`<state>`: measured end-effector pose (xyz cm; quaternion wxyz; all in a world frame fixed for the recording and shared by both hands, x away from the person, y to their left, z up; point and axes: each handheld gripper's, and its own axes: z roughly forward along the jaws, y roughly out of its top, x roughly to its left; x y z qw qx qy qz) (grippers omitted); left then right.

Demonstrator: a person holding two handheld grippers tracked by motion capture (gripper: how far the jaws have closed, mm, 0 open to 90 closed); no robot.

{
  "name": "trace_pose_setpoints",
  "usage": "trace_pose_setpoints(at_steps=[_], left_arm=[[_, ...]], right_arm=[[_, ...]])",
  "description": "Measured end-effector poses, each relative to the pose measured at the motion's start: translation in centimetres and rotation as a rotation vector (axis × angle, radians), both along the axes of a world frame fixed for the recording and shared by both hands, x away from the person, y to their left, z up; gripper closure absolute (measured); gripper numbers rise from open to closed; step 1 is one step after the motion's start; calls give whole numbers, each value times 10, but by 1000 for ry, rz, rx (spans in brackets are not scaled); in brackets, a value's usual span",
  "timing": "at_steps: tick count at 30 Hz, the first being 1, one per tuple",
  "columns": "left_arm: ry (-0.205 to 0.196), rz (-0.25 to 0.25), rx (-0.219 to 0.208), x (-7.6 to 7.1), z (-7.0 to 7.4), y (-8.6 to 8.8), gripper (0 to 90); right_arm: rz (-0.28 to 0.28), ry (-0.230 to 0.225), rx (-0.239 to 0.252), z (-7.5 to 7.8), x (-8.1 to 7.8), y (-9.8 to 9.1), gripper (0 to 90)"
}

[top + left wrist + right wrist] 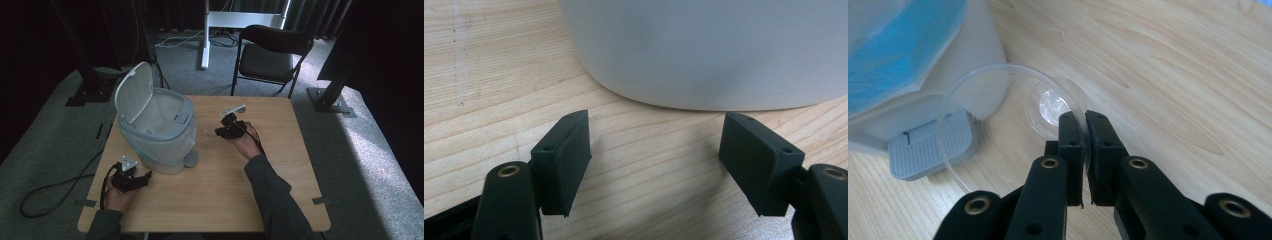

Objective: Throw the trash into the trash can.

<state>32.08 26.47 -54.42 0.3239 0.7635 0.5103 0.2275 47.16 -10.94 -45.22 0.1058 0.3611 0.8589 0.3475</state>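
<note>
A clear plastic cup [1013, 115] lies on its side on the wooden table [215, 195], just right of a white pedal bin [160, 127] whose lid [134, 91] stands up. My right gripper [1084, 117] is shut on the cup's wall near its base; in the high view that gripper [222, 131] sits mid-table with the cup [210, 136] at its tips. My left gripper [146, 177] rests low at the bin's front left. In the left gripper view its jaws [656, 145] stand wide open with bare table between them and the bin's wall [704, 50] just ahead.
The bin holds a liner bag, blue in the right gripper view [893, 55], and has a grey foot pedal [930, 145] at its base. A black chair [270, 55] stands beyond the table's far edge. Bare wood lies right of and in front of the hands.
</note>
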Motion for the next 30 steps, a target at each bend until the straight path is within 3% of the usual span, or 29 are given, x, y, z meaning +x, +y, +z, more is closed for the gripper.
trace_pose_setpoints(at_steps=[30], left_arm=[[0,1,0,0,0,0,288]], right_arm=[[28,-147,72,56,-37,-36,864]])
